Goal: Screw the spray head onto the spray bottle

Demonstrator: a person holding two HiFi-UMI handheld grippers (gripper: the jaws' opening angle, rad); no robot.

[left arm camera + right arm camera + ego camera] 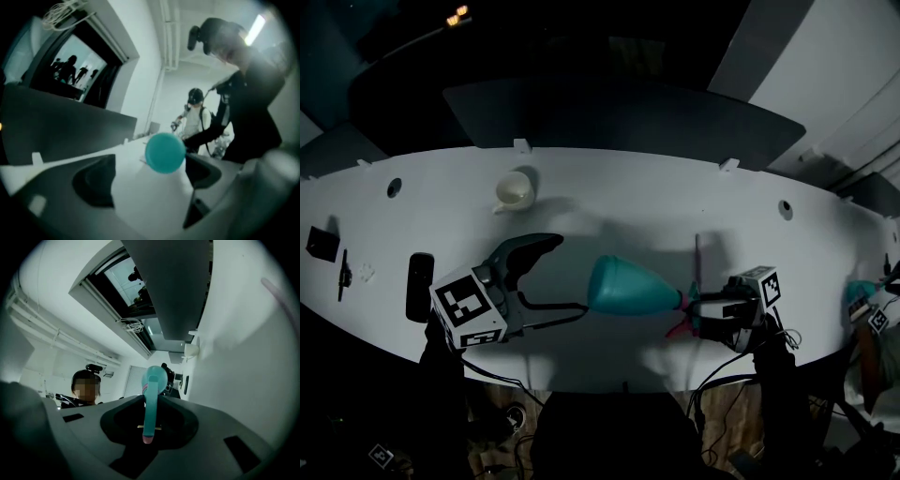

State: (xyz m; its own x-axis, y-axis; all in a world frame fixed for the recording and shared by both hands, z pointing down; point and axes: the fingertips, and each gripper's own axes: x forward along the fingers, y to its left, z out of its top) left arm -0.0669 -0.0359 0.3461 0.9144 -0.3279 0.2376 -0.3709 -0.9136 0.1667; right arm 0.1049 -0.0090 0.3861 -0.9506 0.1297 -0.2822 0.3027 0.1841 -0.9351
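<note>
The teal spray bottle (628, 286) lies sideways over the white desk (628, 197), wide base toward the left gripper (570, 274) and narrow neck toward the right gripper (698, 309). Its wall is opaque, so what it holds cannot be told. At the neck sits the spray head (682, 317), teal with a pink tip. How far the head is threaded on cannot be made out.

Beyond the bottle's base end, toward the far edge of the desk, stands a white cup (514, 190), and its inside cannot be read either. A dark oblong thing (419, 286) lies flat past the left gripper, on the side away from the bottle.

In the right gripper view the right gripper (151, 418) is clamped on the spray head (149, 399), with the bottle's (157, 373) bulb showing beyond it. This gripper points roughly level along the bottle's axis.

The left gripper (147, 176) faces the bottle's round base (165, 152) end on. Its jaws stand wide apart, one to either side of the base and touching nothing.
</note>
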